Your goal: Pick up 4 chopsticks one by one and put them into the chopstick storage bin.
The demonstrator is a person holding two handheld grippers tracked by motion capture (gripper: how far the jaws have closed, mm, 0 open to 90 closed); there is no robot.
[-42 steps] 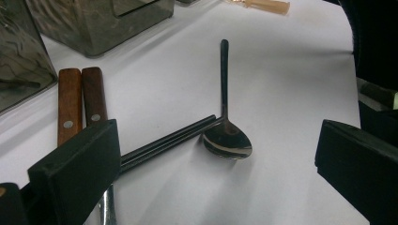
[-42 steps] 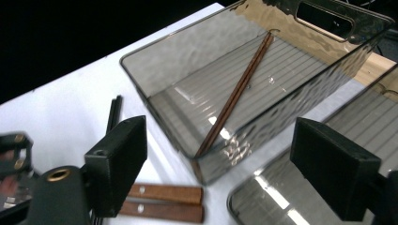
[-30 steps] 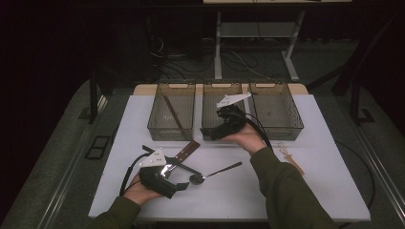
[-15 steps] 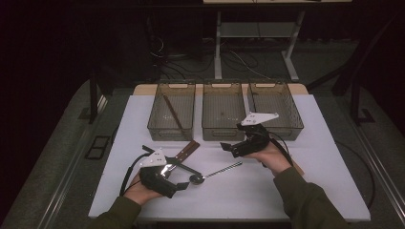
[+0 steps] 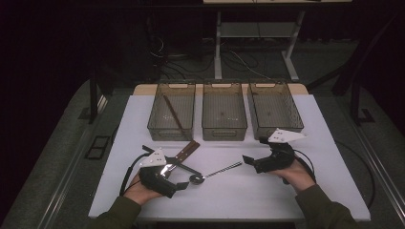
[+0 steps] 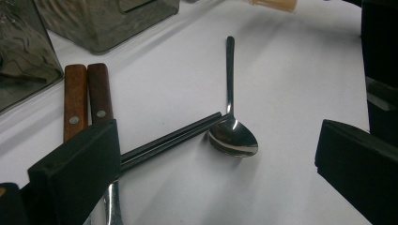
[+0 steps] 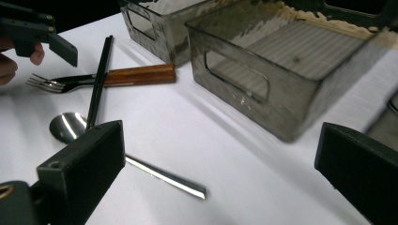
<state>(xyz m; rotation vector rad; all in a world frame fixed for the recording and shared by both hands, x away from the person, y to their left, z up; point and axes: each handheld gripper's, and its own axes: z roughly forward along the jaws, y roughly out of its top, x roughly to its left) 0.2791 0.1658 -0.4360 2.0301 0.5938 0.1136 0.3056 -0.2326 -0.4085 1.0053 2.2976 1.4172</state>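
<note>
A metal spoon [image 5: 214,172] lies on the white table [image 5: 248,195] between both grippers, its bowl [image 6: 233,138] toward the left one. Black chopsticks [image 6: 173,138] touch the bowl's edge. A fork [image 7: 47,83] and another utensil with wooden handles [image 6: 88,96] lie beside them. My left gripper [image 5: 179,183] rests open just short of the spoon bowl, nothing between its jaws. My right gripper [image 5: 250,160] hovers open and empty at the tip of the spoon handle [image 7: 164,177]. The left gripper [image 7: 37,30] also appears far off in the right gripper view.
Three clear bins stand in a row at the back: the left bin [image 5: 171,128] holds a long thin stick, the middle bin [image 5: 224,129] and right bin [image 5: 274,125] look nearly empty. Cables trail from both grippers. The table's front edge is close to the hands.
My right gripper has come back from over the middle bin, down and toward the person, to the spoon handle's tip. The left gripper and the cutlery have stayed put.
</note>
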